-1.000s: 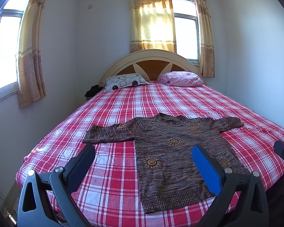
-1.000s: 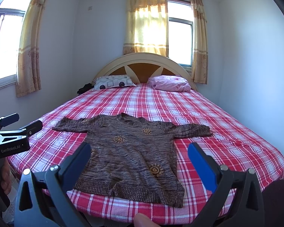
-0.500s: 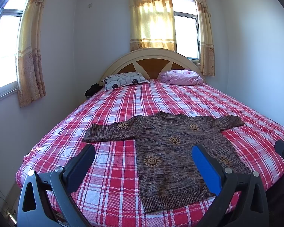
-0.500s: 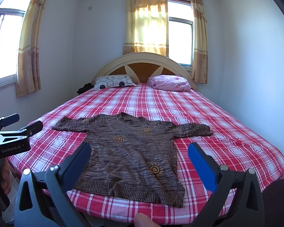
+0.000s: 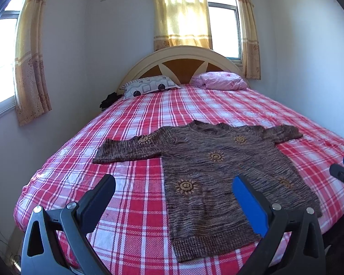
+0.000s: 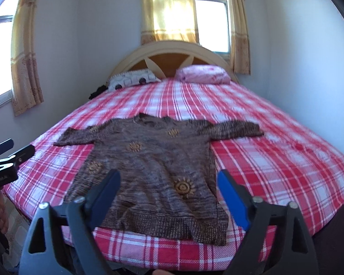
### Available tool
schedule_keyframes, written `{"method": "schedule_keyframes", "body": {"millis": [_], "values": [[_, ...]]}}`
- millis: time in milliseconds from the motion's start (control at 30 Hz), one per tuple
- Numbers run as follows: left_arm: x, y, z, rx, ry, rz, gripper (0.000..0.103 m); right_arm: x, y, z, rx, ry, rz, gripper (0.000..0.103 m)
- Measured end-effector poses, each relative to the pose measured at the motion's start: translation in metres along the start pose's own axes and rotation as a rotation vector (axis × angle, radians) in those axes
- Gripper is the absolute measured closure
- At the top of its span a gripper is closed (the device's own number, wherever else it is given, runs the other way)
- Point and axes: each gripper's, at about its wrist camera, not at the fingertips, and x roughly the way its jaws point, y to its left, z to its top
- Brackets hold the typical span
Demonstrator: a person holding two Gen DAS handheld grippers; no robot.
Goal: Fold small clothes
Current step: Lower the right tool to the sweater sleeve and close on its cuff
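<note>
Sweater (image 5: 208,167) flat on bed (image 5: 130,183), sleeves out, hem toward both grippers. Knit looks soft, light and floppy; should drape and stretch, so pinch the hem corners or a sleeve end.

Left gripper (image 5: 172,204): fingers wide, empty, hem's left corner ahead between them.

Right gripper (image 6: 168,197): fingers closing, nothing held, sweater just beyond the tips.

Versus a second ago: both views closer and lower; right fingers narrower.

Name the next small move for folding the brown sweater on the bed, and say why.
Probably lower both claws to the hem: the sweater lies flat, unfolded, near the bed's edge. The left claw is open and empty; the right claw is closing on nothing yet.
</note>
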Motion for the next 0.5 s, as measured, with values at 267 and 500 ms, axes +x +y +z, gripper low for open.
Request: {"method": "schedule_keyframes", "body": {"millis": [267, 500], "values": [[0.079, -0.008, 0.000, 0.038, 0.098, 0.000, 0.001, 0.068, -0.072, 0.005, 0.139, 0.115, -0.067, 0.047], [0.133, -0.024, 0.024, 0.089, 0.113, -0.009, 0.001, 0.119, -0.145, 0.033, 0.244, 0.159, -0.158, 0.057]]}}
